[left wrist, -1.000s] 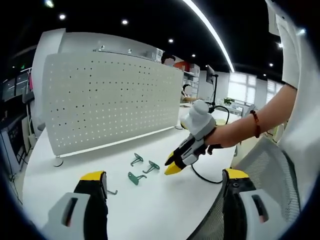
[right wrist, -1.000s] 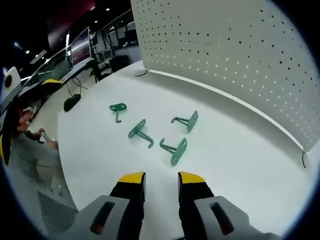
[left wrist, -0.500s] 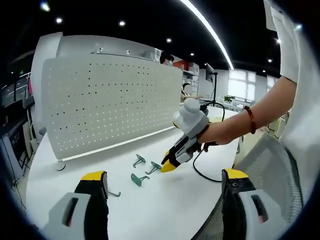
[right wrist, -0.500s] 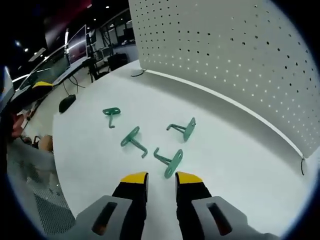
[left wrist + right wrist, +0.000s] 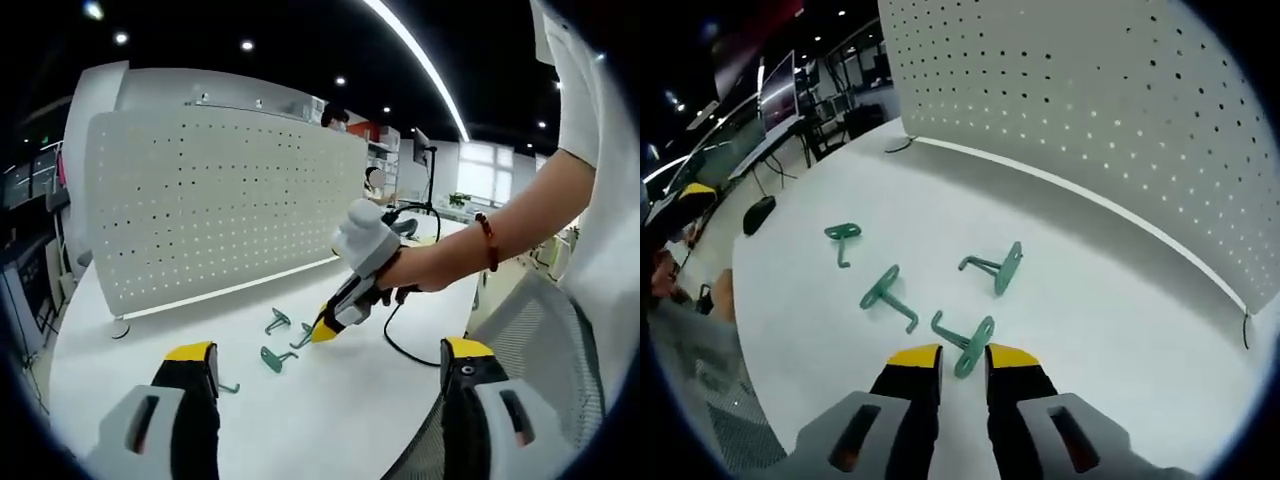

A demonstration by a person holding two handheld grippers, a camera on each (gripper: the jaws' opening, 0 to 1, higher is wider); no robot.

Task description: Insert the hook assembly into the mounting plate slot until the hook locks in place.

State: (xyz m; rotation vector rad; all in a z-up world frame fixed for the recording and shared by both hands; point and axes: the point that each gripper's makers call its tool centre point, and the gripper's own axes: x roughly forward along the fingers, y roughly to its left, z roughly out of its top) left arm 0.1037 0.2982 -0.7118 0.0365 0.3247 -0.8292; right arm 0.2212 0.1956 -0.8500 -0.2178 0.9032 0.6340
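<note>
A white perforated mounting plate (image 5: 220,200) stands upright on the white table (image 5: 330,420); it also rises behind the hooks as the plate (image 5: 1090,110). Several green hook assemblies lie in front of it. In the right gripper view the nearest hook (image 5: 965,345) lies with its flat base between the tips of my right gripper (image 5: 962,358), whose jaws stand a narrow gap apart on either side of it. Other hooks (image 5: 1000,268), (image 5: 885,292), (image 5: 843,236) lie beyond. My left gripper (image 5: 328,362) hangs wide open, well back. It looks onto the right gripper (image 5: 325,330) at the hooks (image 5: 277,321).
A person's bare arm (image 5: 450,255) with a red wristband holds the right gripper. A black cable (image 5: 405,350) runs over the table behind it. A mesh chair back (image 5: 540,340) stands at the right. Desks with monitors (image 5: 780,90) lie past the table's far edge.
My right gripper has come forward and down to the nearest green hook, whose base now sits between the tips. Its jaws have narrowed slightly. The left gripper holds still.
</note>
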